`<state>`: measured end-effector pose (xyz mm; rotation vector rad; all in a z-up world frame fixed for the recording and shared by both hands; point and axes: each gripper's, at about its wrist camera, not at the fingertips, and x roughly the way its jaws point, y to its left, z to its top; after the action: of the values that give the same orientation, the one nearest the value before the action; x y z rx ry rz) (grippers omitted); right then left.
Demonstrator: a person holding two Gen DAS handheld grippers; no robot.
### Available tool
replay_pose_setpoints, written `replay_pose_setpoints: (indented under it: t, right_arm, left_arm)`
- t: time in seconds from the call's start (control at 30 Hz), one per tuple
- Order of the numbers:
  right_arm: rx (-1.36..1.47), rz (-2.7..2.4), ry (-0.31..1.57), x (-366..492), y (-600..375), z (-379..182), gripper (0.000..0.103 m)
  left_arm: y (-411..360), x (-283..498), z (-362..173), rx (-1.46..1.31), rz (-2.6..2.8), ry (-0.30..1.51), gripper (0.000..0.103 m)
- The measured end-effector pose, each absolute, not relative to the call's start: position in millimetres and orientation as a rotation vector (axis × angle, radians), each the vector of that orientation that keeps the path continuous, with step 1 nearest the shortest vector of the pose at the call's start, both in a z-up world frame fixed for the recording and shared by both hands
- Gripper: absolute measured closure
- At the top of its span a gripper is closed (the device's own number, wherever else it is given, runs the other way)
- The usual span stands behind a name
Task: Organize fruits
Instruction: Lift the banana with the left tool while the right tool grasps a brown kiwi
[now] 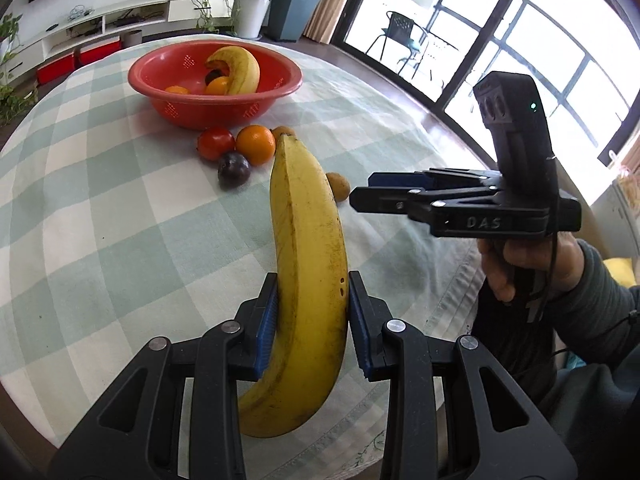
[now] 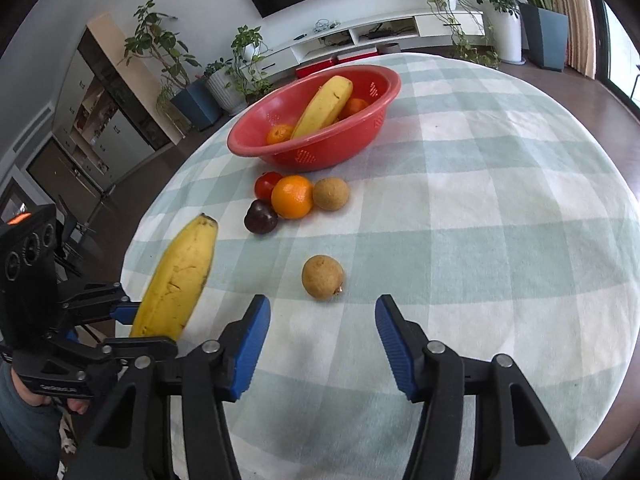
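Observation:
My left gripper [image 1: 313,312] is shut on a yellow banana [image 1: 308,264] and holds it above the table; it also shows in the right wrist view [image 2: 176,280]. My right gripper [image 2: 322,332] is open and empty, just short of a brown round fruit [image 2: 322,277]. A red bowl [image 1: 192,110] at the far side holds a banana [image 1: 240,68] and oranges. In front of it lie a tomato [image 2: 267,184], an orange [image 2: 292,196], a dark plum [image 2: 260,217] and a second brown fruit [image 2: 330,193].
The round table has a green and white checked cloth [image 2: 480,220]. My right gripper shows in the left wrist view [image 1: 362,196], to the right of the held banana. Potted plants and a white cabinet stand beyond the table.

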<state>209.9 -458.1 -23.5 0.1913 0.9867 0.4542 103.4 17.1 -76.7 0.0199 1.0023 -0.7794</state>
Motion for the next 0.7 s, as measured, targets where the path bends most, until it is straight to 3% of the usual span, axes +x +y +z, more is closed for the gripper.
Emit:
replay_pose_setpoints:
  t: [0.23,0.5,0.7]
  right_arm:
    - [0.042,0.422,0.989,224,-432,-30,0.055]
    - [-0.036,0.401,0.984,228,-424,-37,0.074]
    - [-0.004,0.385,0.973,228,-433,-34,0.074]
  left_arm:
    - [32,96,-73,-0.098,-0.745,0.952,0.073]
    - [45,94,-72,-0.162,-0.730,0.923,0.073]
    - [46,99,-67,-0.191,-0.727,0.901,0.073]
